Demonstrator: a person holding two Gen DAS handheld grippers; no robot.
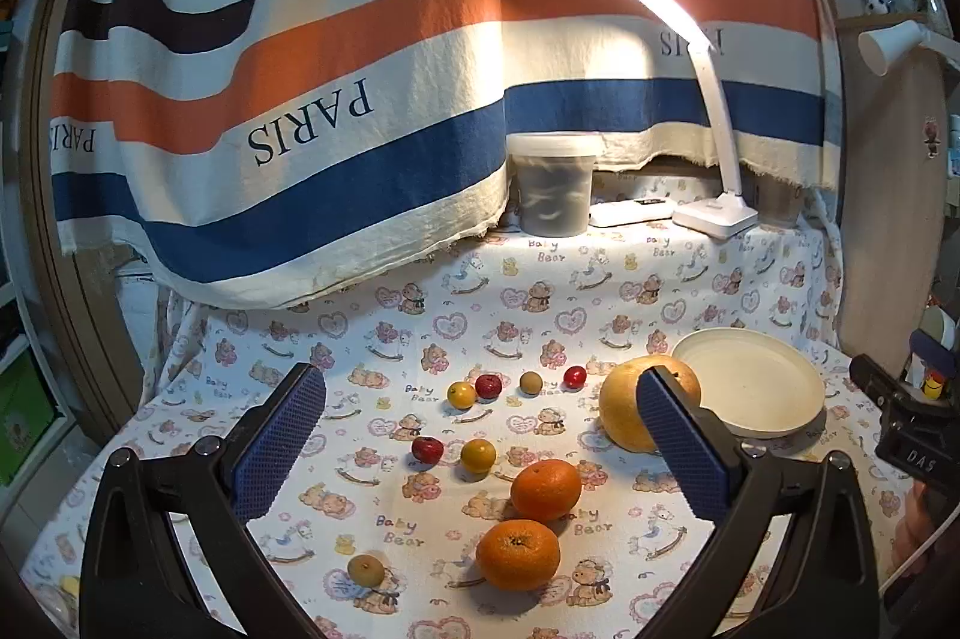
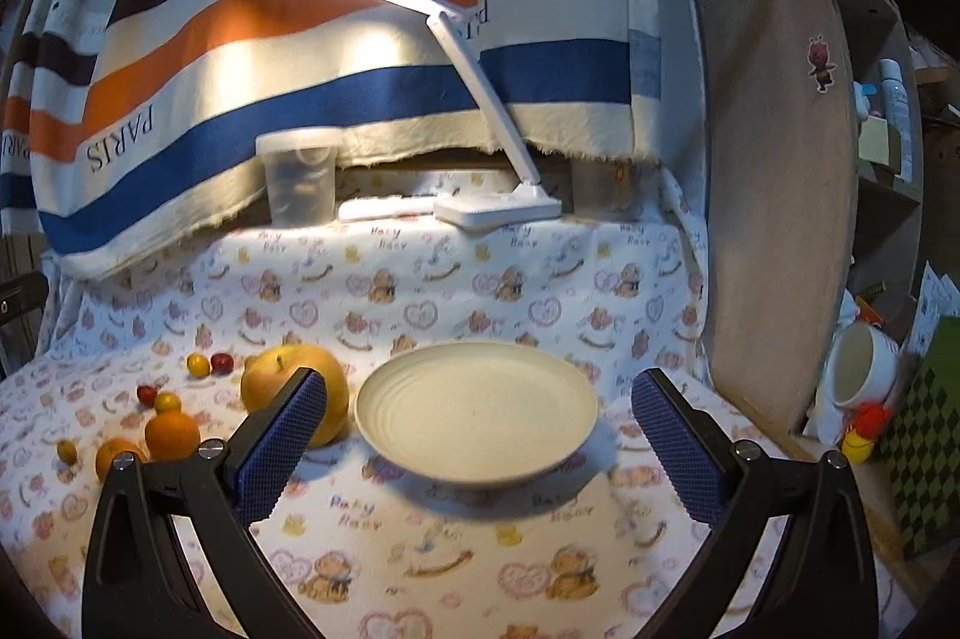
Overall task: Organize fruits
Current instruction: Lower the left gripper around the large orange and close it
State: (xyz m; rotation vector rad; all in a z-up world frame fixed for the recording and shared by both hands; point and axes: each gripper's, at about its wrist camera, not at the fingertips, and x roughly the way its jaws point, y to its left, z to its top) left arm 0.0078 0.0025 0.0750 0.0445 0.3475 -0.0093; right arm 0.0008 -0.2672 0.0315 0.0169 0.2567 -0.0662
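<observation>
Striped cloth (image 1: 360, 57): "PARIS" in dark capitals, upside down, centre-left; "HERMES" small, upper left.
Bench cover (image 1: 540, 315): "Baby Bear", repeated.
Black device (image 1: 912, 453), right edge: "DAS".

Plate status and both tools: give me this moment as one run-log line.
plate: empty | fruits: all on cloth, grapefruit beside plate | left tool: open, holding nothing | right tool: open, facing plate
</observation>
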